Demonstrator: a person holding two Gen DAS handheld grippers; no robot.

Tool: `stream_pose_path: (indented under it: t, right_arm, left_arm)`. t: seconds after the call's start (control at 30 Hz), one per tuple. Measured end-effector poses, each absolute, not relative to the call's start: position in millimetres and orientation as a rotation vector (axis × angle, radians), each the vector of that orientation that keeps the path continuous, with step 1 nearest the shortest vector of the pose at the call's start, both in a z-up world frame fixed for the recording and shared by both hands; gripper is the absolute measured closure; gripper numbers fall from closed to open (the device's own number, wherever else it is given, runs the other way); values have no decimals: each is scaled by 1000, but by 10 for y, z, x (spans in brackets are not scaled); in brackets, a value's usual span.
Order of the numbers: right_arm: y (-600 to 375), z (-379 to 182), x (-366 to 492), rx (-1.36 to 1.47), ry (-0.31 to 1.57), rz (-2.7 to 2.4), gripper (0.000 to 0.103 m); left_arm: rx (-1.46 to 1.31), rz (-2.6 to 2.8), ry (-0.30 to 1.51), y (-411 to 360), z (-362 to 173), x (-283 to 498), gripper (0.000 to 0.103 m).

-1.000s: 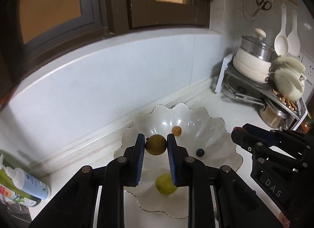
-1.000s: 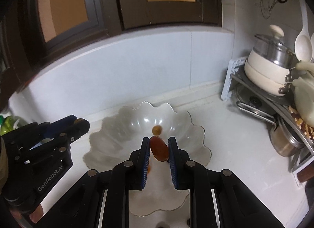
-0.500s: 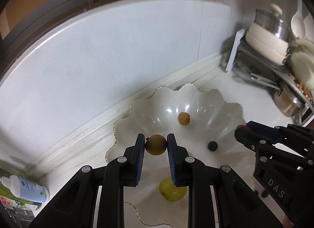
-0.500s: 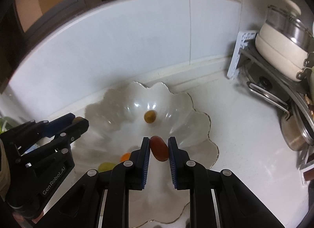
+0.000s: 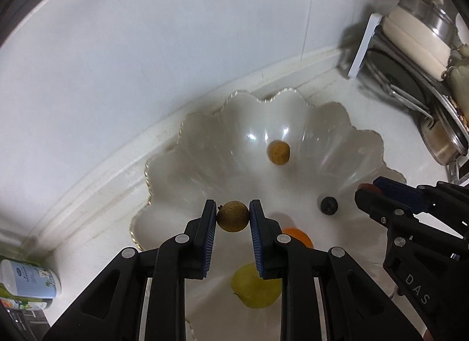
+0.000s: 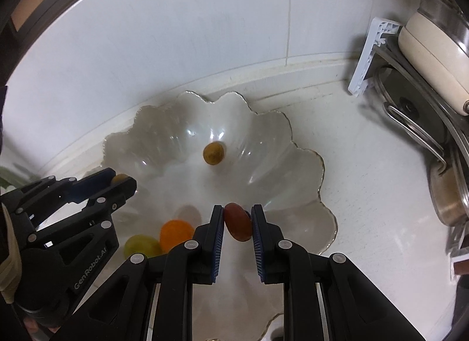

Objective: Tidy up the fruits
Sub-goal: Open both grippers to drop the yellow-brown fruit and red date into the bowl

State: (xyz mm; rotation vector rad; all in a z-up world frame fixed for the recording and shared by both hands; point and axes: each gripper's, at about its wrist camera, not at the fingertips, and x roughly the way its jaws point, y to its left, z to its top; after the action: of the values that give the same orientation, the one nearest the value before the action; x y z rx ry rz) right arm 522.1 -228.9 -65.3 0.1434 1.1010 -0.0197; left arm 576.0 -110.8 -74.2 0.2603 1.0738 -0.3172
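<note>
Blue-padded, our left gripper pinches a round brown longan; our right gripper clamps a red oval fruit. Below, the scalloped white glass bowl holds a green fruit, an orange fruit, a dark berry and, farther, a small tan fruit.

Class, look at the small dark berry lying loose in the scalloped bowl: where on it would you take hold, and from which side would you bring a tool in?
Grip the dark berry across its widest middle, coming straight down from above. It is small and round, so no side is better. It rests on the scalloped bowl, whose sloping wall would block a low sideways approach. The orange fruit lies apart from it, so the fingers probably have room.
</note>
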Motion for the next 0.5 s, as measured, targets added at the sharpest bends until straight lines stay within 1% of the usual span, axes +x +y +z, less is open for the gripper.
stream_pose_path:
  t: [0.13, 0.17, 0.2, 0.23, 0.27, 0.3, 0.33, 0.43, 0.5]
  right_arm:
    - [-2316, -700, 5265, 144, 1124, -19, 82]
    - [-2308, -701, 5275, 140, 1125, -19, 82]
    - [-2307, -705, 5282, 133, 1128, -22, 81]
    - [-2311, -705, 5287, 132, 1130, -25, 79]
    - [-2314, -705, 5290, 135, 1132, -24, 72]
    - [-2323, -703, 5291, 142, 1134, -22, 69]
    - [-2330, -699, 5288, 146, 1131, -22, 67]
    - [-2332, -676, 5261, 146, 1126, -17, 67]
    - [-2338, -650, 5233, 144, 1115, -18, 67]
  left_arm:
    - [269, -303, 1092, -1121, -797, 5780, 79]
    - [269, -300, 1092, -1122, -799, 5783, 77]
    - [271, -294, 1090, -1124, -797, 5787, 74]
    - [272, -289, 1086, -1124, -792, 5795, 66]
    - [270, -288, 1082, -1120, -781, 5793, 59]
    - [266, -287, 1080, -1117, -772, 5795, 58]
    - [264, -287, 1079, -1108, -755, 5790, 58]
    - [254, -282, 1077, -1076, -708, 5762, 57]
    - [252, -275, 1068, -1048, -662, 5711, 55]
